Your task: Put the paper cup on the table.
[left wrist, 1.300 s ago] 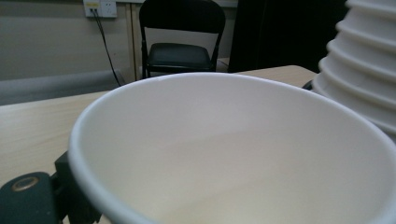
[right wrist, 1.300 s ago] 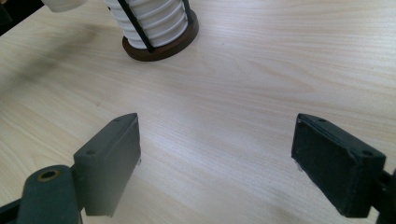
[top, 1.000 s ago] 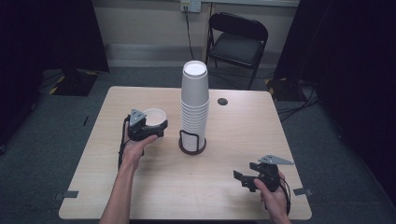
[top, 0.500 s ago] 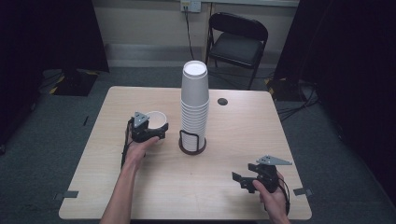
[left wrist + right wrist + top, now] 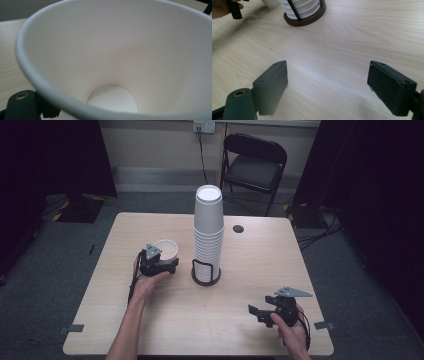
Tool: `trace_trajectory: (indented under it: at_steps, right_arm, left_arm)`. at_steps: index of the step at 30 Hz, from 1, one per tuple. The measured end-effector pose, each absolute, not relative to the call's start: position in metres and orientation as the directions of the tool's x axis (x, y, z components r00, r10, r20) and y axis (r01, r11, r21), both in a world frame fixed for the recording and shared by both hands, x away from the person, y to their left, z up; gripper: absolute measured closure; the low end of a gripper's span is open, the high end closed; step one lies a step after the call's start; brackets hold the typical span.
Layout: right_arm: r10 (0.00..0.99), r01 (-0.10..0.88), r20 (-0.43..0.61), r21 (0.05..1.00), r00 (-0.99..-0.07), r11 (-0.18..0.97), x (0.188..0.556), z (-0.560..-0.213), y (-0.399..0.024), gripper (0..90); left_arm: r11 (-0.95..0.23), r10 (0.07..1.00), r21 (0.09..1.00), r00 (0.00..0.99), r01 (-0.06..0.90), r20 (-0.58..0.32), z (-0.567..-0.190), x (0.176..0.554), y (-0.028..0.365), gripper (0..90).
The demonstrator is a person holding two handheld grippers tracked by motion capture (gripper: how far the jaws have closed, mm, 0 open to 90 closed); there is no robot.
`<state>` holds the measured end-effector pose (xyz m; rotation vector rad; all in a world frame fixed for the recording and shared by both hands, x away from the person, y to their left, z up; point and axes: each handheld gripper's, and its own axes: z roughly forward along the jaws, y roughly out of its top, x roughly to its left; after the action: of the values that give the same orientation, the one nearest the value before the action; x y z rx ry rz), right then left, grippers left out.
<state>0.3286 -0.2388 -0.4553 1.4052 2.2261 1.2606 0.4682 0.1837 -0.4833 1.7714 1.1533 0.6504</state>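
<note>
A white paper cup (image 5: 165, 249) stands upright on the wooden table (image 5: 260, 265), left of a tall stack of white cups (image 5: 208, 232) in a dark wire holder (image 5: 206, 275). My left gripper (image 5: 169, 266) sits against the cup's near side. In the left gripper view I look down into the cup (image 5: 120, 57); its rim covers all but one black finger (image 5: 22, 107). The jaws have just been closing, and I cannot tell whether the cup's wall is between them. My right gripper (image 5: 256, 314) rests open near the front right, nothing between its fingers (image 5: 328, 87).
A small dark round object (image 5: 238, 228) lies on the table behind the stack. A black folding chair (image 5: 255, 162) stands beyond the far edge. The right gripper view shows the holder's base (image 5: 303, 15) ahead and the left hand (image 5: 222, 8) at top left.
The left hand has sunk a little with the cup, toward the table. The right hand and its gripper have stayed put.
</note>
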Motion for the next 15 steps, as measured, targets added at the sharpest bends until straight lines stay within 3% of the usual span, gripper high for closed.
trace_trajectory:
  at_steps: [3, 9, 15]
  right_arm:
    - [0.818, 0.631, 0.247, 0.757, -0.519, 0.171, 0.3293, -0.4558, -0.2379, 16.8]
    - [0.818, 0.631, 0.248, 0.757, -0.519, 0.171, 0.3282, -0.4555, -0.2380, 16.8]
    - [0.818, 0.629, 0.247, 0.759, -0.520, 0.171, 0.3287, -0.4556, -0.2382, 16.9]
  left_arm:
    - [-0.201, 0.904, 0.873, 0.427, 0.445, -0.009, -0.4861, 0.4664, 0.1804, 15.1]
    - [-0.198, 0.910, 0.833, 0.412, 0.517, -0.040, -0.4927, 0.4658, 0.1812, 15.8]
    - [-0.204, 0.912, 0.837, 0.410, 0.507, -0.026, -0.4880, 0.4587, 0.1797, 15.8]
